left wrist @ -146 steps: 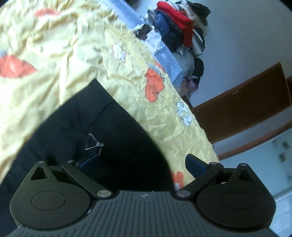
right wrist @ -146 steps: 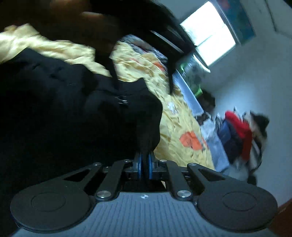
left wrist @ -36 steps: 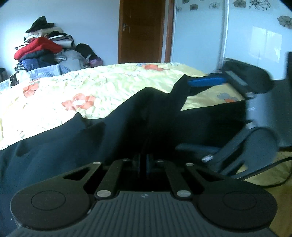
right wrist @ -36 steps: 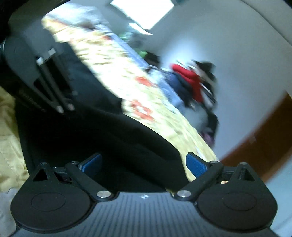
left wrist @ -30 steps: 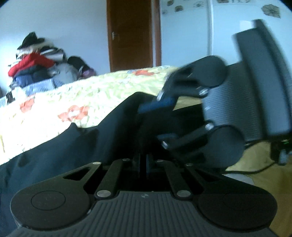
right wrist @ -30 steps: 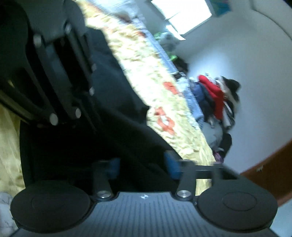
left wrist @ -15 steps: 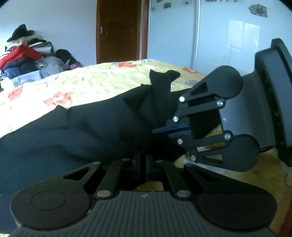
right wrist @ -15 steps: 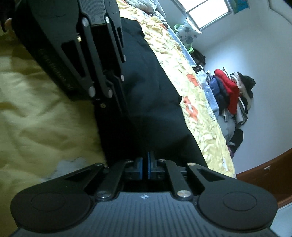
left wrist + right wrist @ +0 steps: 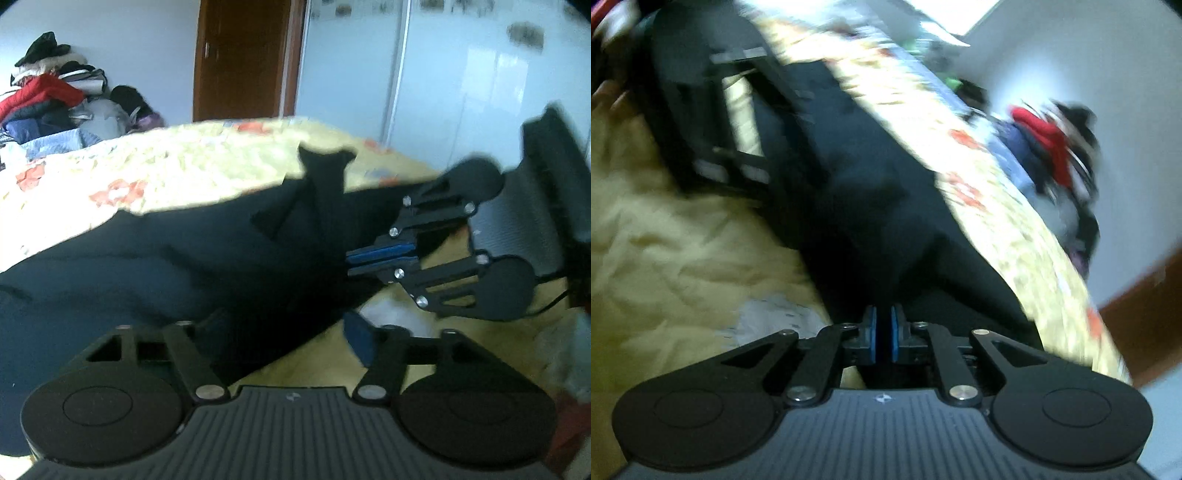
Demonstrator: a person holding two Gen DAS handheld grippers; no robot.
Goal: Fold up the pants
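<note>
Much of what we see is smeared. The right wrist view is blurred throughout, and the left wrist view is soft along its right edge. In the left wrist view the near part of the black pants (image 9: 207,258) merges into shadow, so we cannot trace their lower edge or tell waist from leg. The pants lie across the bed (image 9: 177,162), on its yellow flowered cover, and a narrow flap of them stands up past the bed's far edge line.

Our left hand-held gripper (image 9: 284,332) has just been opening: its jaws stand spread, one blue pad showing on the right. The other finger is lost against the dark cloth. Fabric lies between the jaws, but no pad presses on it.

Our right hand-held gripper (image 9: 349,260) reaches in from the right of that view, its blue pads pressed together on a fold of the pants. Its own view shows the same, the two pads (image 9: 871,334) nearly meeting with black cloth rising from between them.

In the right wrist view the left hand-held gripper appears at upper left as dark blurred bars. A fingertip of the hand (image 9: 613,96) holding it shows at the edge, the rest cut off.

A pile of clothes (image 9: 48,103), red on top, sits beyond the bed near a brown door (image 9: 243,59). Its single pieces are hard to make out.
</note>
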